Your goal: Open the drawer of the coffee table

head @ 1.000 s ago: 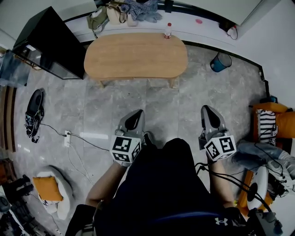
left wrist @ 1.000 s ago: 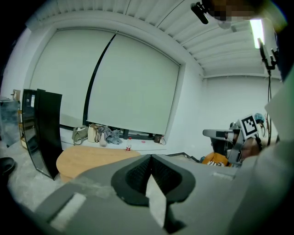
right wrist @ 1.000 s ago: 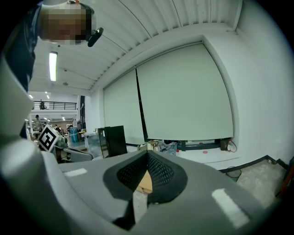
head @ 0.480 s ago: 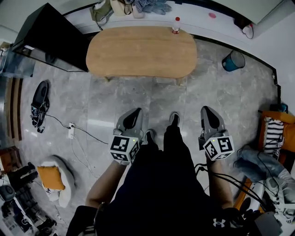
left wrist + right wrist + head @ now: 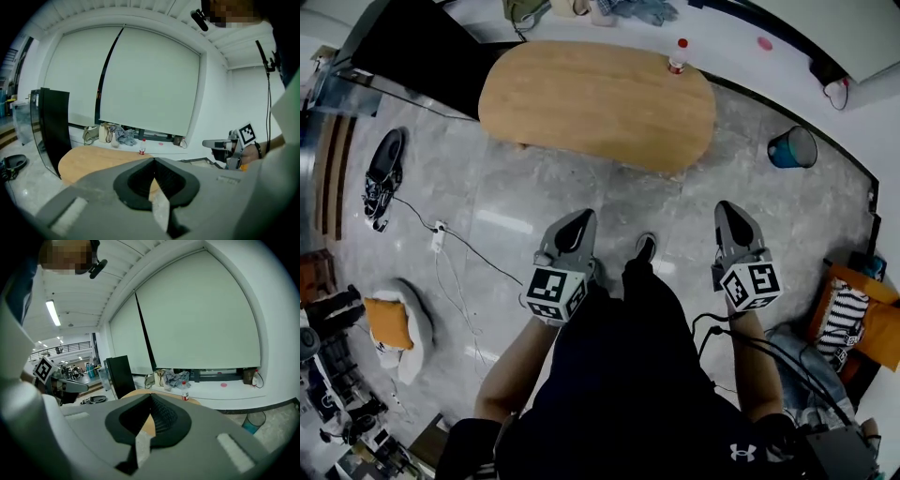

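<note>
The coffee table (image 5: 598, 98) is a long oval with a light wooden top, standing ahead of me on the grey tiled floor; it also shows past the jaws as the coffee table (image 5: 98, 161) and coffee table (image 5: 140, 394). No drawer shows from above. My left gripper (image 5: 578, 223) and right gripper (image 5: 727, 214) hover over the floor short of the table, both shut and empty. The person's legs and a shoe (image 5: 645, 247) lie between them.
A small bottle (image 5: 678, 56) stands at the table's far right end. A black cabinet (image 5: 422, 52) is at the table's left, a blue bin (image 5: 794, 147) at the right. A sandal (image 5: 382, 169), a cable with power strip (image 5: 439, 235) and an orange cushion (image 5: 390, 322) lie left.
The person has walked toward the coffee table; it now lies closer and shifted right in the head view. Both grippers travelled forward with the person and stayed shut.
</note>
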`<move>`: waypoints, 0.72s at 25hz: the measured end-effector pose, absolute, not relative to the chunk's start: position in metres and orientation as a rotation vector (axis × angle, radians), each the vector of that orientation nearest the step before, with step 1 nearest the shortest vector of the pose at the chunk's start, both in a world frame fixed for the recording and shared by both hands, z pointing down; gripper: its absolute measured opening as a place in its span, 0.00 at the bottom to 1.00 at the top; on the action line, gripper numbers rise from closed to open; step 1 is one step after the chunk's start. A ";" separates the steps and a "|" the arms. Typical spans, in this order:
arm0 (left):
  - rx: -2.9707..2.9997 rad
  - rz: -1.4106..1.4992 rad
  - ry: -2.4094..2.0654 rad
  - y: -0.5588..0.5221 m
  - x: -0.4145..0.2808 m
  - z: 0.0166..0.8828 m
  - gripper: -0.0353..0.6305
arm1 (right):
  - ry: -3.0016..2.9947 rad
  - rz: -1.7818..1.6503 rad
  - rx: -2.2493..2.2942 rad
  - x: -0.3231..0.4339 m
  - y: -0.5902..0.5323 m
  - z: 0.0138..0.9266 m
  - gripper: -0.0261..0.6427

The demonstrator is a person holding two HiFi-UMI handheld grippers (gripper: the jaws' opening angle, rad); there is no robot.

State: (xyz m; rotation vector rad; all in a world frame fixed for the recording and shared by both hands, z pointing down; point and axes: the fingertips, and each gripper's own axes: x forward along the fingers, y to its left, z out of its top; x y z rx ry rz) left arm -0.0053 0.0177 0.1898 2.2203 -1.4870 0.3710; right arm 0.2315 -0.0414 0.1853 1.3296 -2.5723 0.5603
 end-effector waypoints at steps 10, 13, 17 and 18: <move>2.055 0.492 -1.519 -0.010 -0.051 0.288 0.06 | -2.475 0.579 1.189 0.235 -0.101 0.284 0.04; 2.040 0.520 -1.490 -0.023 -0.067 0.324 0.06 | -2.424 0.606 1.182 0.231 -0.111 0.321 0.04; 2.058 0.549 -1.421 -0.040 -0.075 0.379 0.06 | -2.381 0.668 1.168 0.223 -0.117 0.378 0.04; 2.066 0.567 -1.398 -0.043 -0.076 0.393 0.06 | -2.375 0.696 1.170 0.221 -0.117 0.393 0.04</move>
